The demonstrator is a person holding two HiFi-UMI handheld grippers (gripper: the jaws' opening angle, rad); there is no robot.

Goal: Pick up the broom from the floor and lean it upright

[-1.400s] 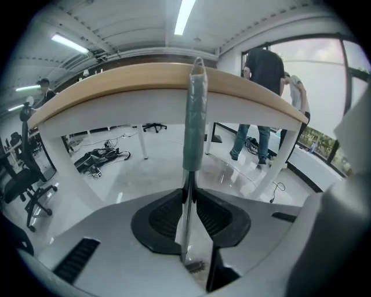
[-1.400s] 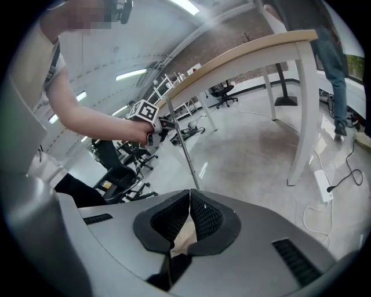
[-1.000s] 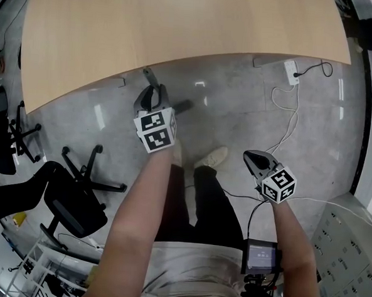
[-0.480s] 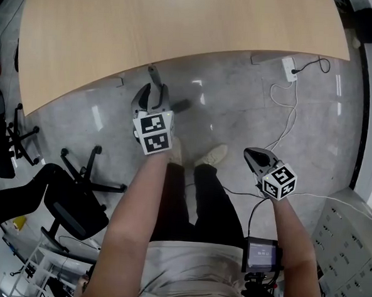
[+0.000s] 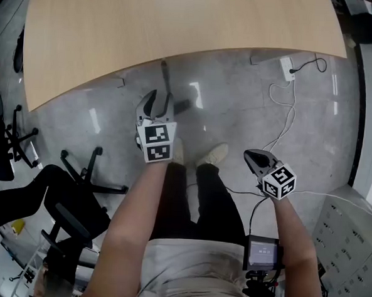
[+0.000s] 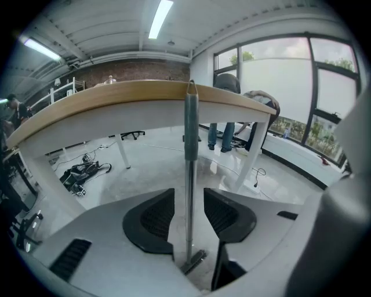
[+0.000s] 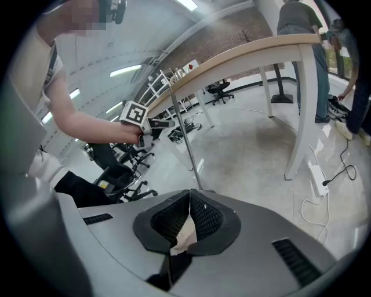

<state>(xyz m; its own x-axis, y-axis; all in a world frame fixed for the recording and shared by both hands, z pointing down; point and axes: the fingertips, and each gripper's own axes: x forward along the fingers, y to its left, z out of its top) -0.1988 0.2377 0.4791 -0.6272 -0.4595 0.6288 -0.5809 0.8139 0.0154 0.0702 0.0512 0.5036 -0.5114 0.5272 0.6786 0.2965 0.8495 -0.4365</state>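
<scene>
Jaws, left gripper (image 6: 188, 196): spread wide, having just been opening. The broom handle (image 6: 191, 133) stands between the pads (image 6: 156, 217) with a gap on either side, so I read it as let go, not gripped. Below the jaws, the handle's lower end meets the floor (image 6: 145, 165). The small grey piece (image 6: 194, 262) there I take for the neck of the head, though the gripper body hides most of it. Above the jaws, the handle rises near upright and its tip appears to rest against the edge of the table (image 6: 104, 96). Beyond the jaws: a table leg (image 6: 255, 154), then people (image 6: 225, 125) standing by the window (image 6: 278, 75).

Jaws, right gripper (image 7: 189, 194): clenched tip to tip, nothing held. The handle is well beyond them, up and to the left, with the left gripper at it.

Status, as I judge it — pick-up done, handle leaning on the table edge. Left to do — draw the left gripper back without brushing the handle, and see that it stands by itself.
</scene>
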